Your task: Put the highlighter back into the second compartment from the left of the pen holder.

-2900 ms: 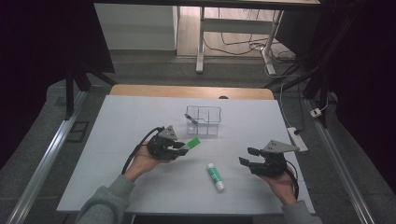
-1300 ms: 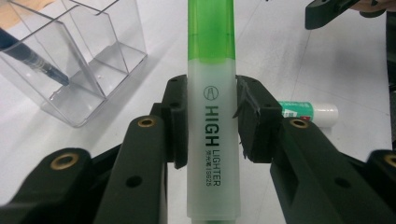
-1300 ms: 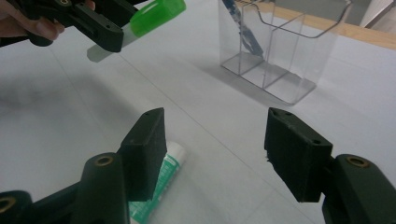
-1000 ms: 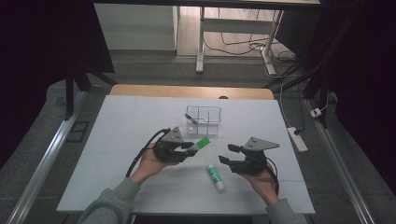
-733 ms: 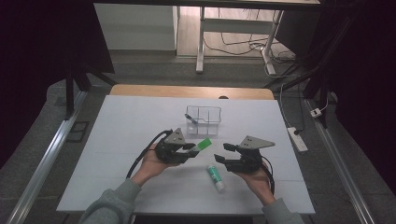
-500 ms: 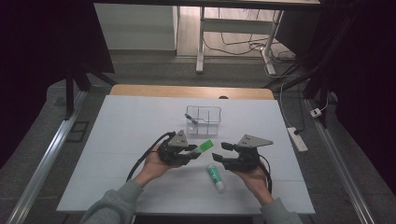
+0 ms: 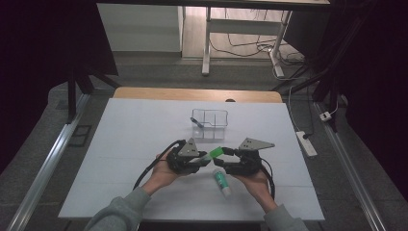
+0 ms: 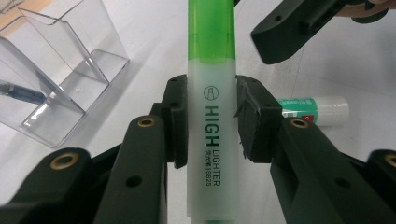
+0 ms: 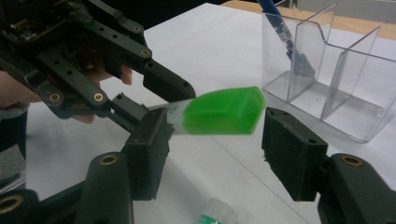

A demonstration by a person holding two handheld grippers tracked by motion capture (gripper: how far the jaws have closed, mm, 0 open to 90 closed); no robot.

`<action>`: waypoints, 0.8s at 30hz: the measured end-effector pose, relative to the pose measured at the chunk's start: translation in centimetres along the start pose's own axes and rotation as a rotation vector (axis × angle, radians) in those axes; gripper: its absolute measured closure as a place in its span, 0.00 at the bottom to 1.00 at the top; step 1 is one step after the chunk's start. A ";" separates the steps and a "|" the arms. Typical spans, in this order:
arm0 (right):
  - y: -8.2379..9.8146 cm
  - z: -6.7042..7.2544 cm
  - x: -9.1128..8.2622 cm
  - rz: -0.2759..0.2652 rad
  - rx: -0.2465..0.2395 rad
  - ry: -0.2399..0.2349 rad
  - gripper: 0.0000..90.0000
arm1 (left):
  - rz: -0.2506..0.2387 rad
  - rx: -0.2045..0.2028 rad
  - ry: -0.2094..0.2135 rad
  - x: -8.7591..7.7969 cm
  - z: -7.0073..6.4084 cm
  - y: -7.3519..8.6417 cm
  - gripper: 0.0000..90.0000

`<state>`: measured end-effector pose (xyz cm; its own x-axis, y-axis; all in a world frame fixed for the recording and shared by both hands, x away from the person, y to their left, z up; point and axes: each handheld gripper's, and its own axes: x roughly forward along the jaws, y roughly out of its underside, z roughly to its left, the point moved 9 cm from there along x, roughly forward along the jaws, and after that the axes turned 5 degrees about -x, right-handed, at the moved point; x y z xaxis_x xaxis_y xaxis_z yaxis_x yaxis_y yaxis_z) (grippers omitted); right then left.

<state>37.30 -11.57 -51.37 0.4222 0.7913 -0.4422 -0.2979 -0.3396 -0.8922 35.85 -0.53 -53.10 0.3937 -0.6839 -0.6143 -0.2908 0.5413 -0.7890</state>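
Green-capped, the highlighter (image 8: 212,116) sits pinched in our left gripper (image 7: 204,161), held level above the table so its cap (image 9: 222,111) lies between our right gripper's (image 9: 212,156) spread jaws, which have just been closing, probably to pull it off.

White table (image 7: 120,144): clear organizer (image 7: 210,118), glue stick (image 7: 222,181).

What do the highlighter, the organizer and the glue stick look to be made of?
Highlighter: probably plastic, with a frosted, milky barrel carrying print and a glossy translucent green cap.
Organizer: clear hard plastic, likely acrylic; see-through walls with bright edges.
Glue stick: seemingly white plastic tube with a green printed label.
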 end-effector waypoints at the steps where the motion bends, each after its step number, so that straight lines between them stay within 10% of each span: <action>1: 0.0 0.0 0.1 -0.003 0.003 -0.005 0.47 | 0.001 0.005 -0.003 0.0 0.0 0.0 0.73; 24: -0.9 1.0 0.3 -0.074 0.064 -0.081 0.77 | 0.025 0.096 -0.102 1.2 -0.7 0.0 0.72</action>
<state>36.90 -10.49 -50.61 0.3751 0.8523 -0.3645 -0.3234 -0.2482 -0.9131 35.75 -1.69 -53.87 0.4752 -0.6187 -0.6256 -0.2187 0.6056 -0.7651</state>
